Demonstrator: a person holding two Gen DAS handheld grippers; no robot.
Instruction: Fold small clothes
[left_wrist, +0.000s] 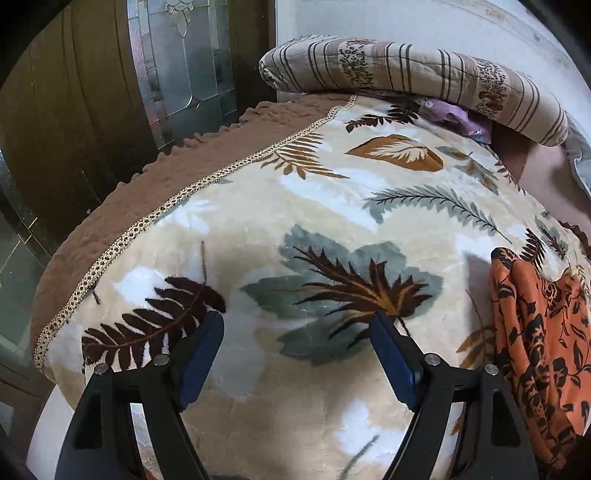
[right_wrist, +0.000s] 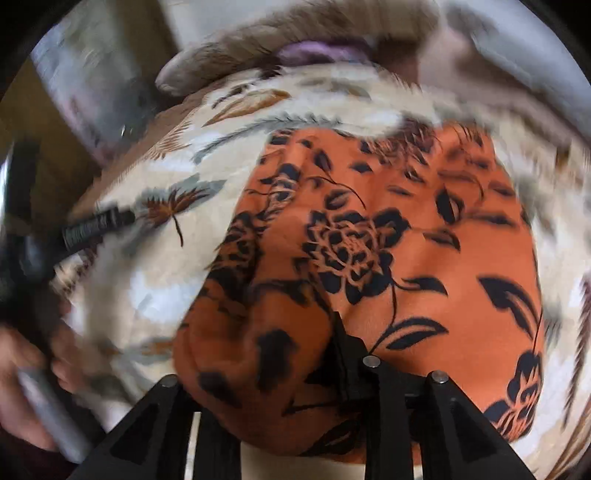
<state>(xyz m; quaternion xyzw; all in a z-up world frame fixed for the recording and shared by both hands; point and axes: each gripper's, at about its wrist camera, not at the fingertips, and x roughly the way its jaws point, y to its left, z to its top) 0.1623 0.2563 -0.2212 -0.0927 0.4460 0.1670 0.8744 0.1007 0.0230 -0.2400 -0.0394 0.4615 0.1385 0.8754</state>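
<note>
You are holding the left gripper (left_wrist: 297, 334) over the leaf-print blanket (left_wrist: 258, 229) w/ its blue-padded fingers (left_wrist: 391, 354) spread wide apart, nothing between them. The orange floral garment (left_wrist: 543, 354) is lying on the blanket at the right edge of the left wrist view, bunched w/ folds, well apart from the left fingers. In the right wrist view the garment (right_wrist: 388, 258) is filling the center of the frame, draped over and around the right gripper (right_wrist: 332, 354); the fabric is covering the finger on the left side, so only one black finger (right_wrist: 349, 354) is showing, and the cloth is sitting against it. Cannot tell whether the right fingers are closed on the fabric. The view is motion-blurred. Toward the far end of the bed, a striped pillow (left_wrist: 413, 77) is resting over a purple cloth (left_wrist: 454, 114). The blanket's brown border w/ gold trim (left_wrist: 177, 195) is running along the left side, next to a wooden door w/ glass panel (left_wrist: 184, 66).
</note>
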